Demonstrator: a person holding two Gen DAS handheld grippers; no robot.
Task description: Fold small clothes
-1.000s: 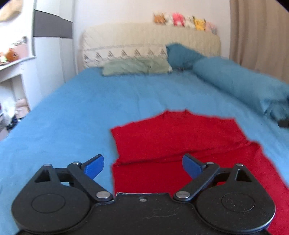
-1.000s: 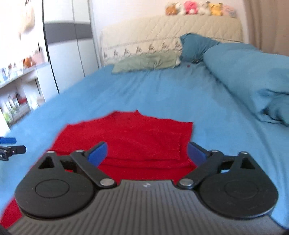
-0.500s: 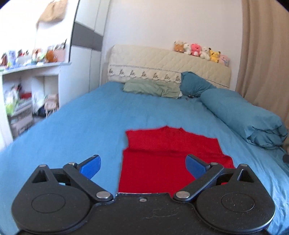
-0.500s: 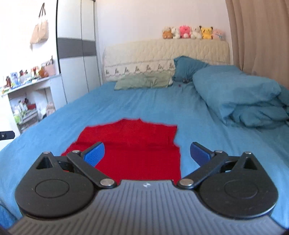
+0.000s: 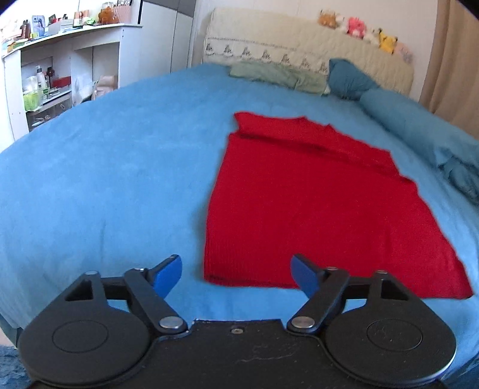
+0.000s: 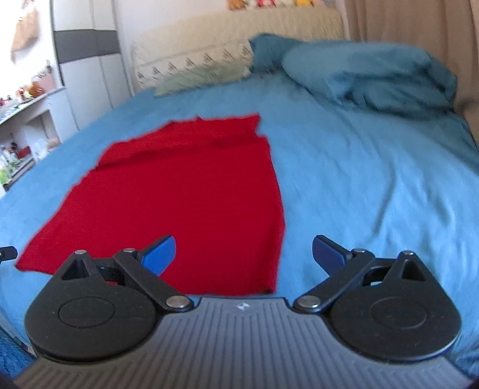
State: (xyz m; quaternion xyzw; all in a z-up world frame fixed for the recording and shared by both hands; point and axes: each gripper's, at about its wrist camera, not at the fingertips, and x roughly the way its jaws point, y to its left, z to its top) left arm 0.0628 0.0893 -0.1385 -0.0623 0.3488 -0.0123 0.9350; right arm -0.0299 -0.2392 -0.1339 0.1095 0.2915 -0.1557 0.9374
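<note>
Red knitted garment spread flat on the blue bed, top part folded down across the far end, near hem close to the bed's front edge

Left gripper spread wide and holding nothing, hovering just short of the garment's near left corner; right gripper likewise spread wide and holding nothing, poised over the near right corner, left finger above red cloth, right finger above bare sheet

Nothing lying between either gripper and the cloth

Around the bed: quilted cream headboard with a patterned band, row of plush toys along its top, among them a pink one and a yellow one; pale green pillow against the headboard, teal pillow beside it, rolled blue duvet along the right side, well apart from the garment; beige curtain behind that

White shelving unit to the left, crowded with bottles, boxes and a small bear figure; white wardrobe with a grey band beyond, bag hanging on the wall beside it

Small logo mark on the right gripper body, too small to read; no legible writing on the shelf items
</note>
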